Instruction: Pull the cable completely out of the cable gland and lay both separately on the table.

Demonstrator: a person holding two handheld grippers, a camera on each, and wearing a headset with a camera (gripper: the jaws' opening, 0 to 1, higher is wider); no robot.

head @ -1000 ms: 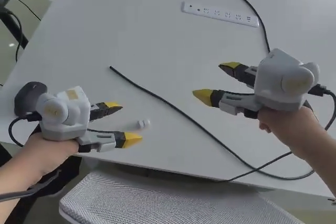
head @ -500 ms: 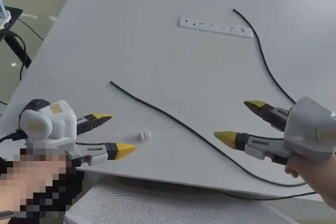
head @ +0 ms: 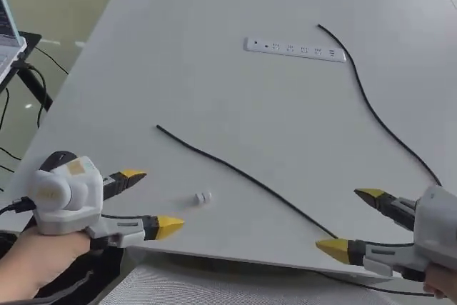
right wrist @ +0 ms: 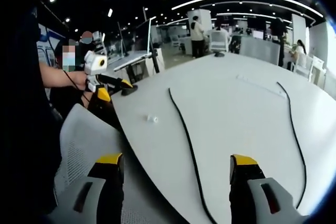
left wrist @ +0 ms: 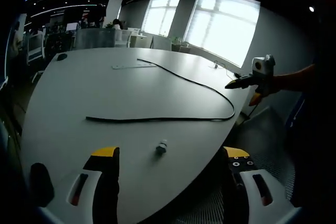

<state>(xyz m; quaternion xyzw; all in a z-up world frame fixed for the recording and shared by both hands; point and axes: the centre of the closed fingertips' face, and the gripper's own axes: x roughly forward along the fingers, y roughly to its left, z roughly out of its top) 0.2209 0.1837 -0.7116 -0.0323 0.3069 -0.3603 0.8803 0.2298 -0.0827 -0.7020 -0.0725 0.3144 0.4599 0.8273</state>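
The left hand-held gripper hung over the near left edge of the table with its yellow-tipped jaws spread wide and nothing between them, the person's hand wrapped around its grip. The right hand-held gripper hovered at the near right edge, its jaws just as wide and likewise empty. A little ahead of the left gripper's jaws the small white cable gland lay by itself on the tabletop, close to the near edge. The black cable lay just beyond it, not touching it, with one free end on the left. From there it ran diagonally toward the near right edge by the right gripper, looped round, and climbed away along the right side toward the far part of the table. Its other end rested beside a white power strip lying far out on the surface. A grey mesh chair stood tucked against the near edge, between the two grippers.
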